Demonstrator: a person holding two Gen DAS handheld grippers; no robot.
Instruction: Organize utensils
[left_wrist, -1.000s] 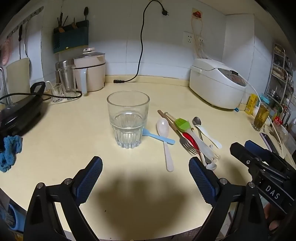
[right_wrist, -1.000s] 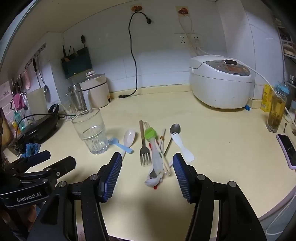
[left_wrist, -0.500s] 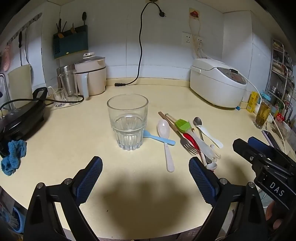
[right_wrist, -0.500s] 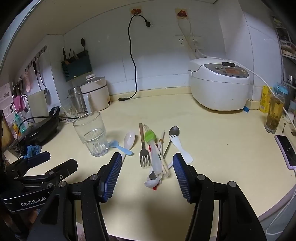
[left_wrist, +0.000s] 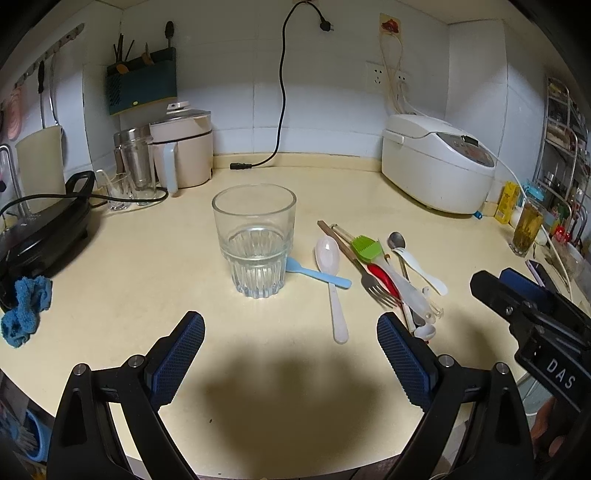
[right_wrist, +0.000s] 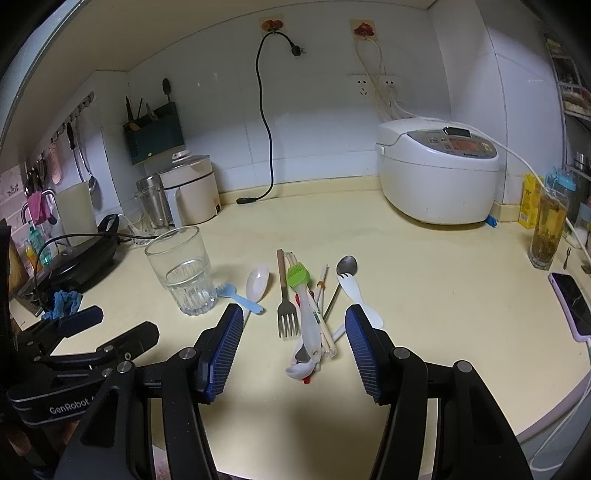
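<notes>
A pale yellow counter (left_wrist: 129, 273) fills both views, running back to a white tiled wall. At 2 o'clock in both views sits a white rice cooker (right_wrist: 437, 177), plugged into the wall. At 10 o'clock stand a cream air fryer (left_wrist: 183, 147) and, nearer the edge, a black electric pan (left_wrist: 40, 229) with a blue cloth (left_wrist: 26, 310) beside it. The left gripper (left_wrist: 290, 345) hovers low over the counter with its jaws spread wide and nothing between them; its blue pads (left_wrist: 177, 363) frame bare countertop. The right gripper (right_wrist: 293, 345) is likewise wide open and empty, its fingertips just short of the utensil pile. A clear glass (left_wrist: 255, 240) stands upright at 12 o'clock ahead of the left gripper, apparently empty. The utensils lie loose on the counter to the right of the glass, at 12 o'clock from the right gripper: a white spoon (right_wrist: 258, 282), a light blue fork (right_wrist: 236, 295) touching the glass base, a metal fork (right_wrist: 286, 314) with a wooden handle, a green silicone brush (right_wrist: 297, 277) crossing over a red-handled piece, chopsticks (right_wrist: 325, 325), a metal spoon (right_wrist: 345, 266) and a white spork (right_wrist: 354, 295). A tall glass of tea (right_wrist: 548, 229) stands at 3 o'clock, with a phone (right_wrist: 572, 304) lying flat near it.
</notes>
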